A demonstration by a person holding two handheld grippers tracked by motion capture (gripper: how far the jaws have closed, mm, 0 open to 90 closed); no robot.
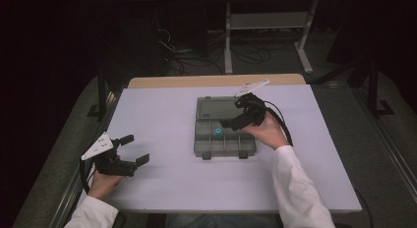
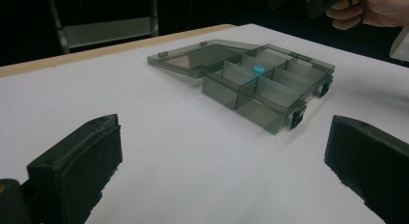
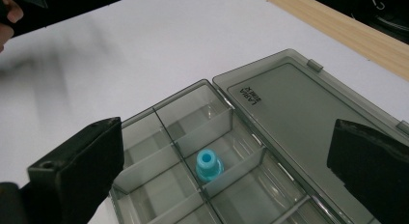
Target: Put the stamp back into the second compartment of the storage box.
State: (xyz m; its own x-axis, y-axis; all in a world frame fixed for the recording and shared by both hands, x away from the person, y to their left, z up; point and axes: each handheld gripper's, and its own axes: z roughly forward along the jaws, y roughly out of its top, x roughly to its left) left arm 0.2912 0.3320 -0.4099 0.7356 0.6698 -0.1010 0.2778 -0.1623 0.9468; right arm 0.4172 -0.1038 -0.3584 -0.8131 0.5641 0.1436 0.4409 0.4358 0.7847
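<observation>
1. Nearest, left side: left gripper (image 1: 132, 149) sits low over bare table (image 1: 162, 184) at the near-left corner, jaws spread wide, nothing between them. Well apart from the box. My read: parked, out of the way, aimed toward the box.
2. Person's white sleeves come in from the near edge; right hand (image 1: 268, 132) reaches forward to mid-table.
3. Mid-table: smoky clear organizer box (image 1: 204, 144), lid (image 1: 216, 108) folded flat back on the far side, two latches on the near wall. Open like that, every compartment is reachable from above.
4. Contents: one small blue cap-like part (image 3: 209, 166), upright, hole in the top, in a middle compartment. The other compartments I can see look empty.
5. Right gripper (image 1: 235, 121) hovers above the box's right half, pointing left and down toward the blue part. Jaws spread, holding nothing, not touching part or box.
6. Judgement: either lining up for a pick or a drop just made. Can't tell which.
7. Far edge: bare wood strip (image 1: 216, 81) of tabletop beyond the white sheet, then dark floor, cables, a desk frame.
</observation>
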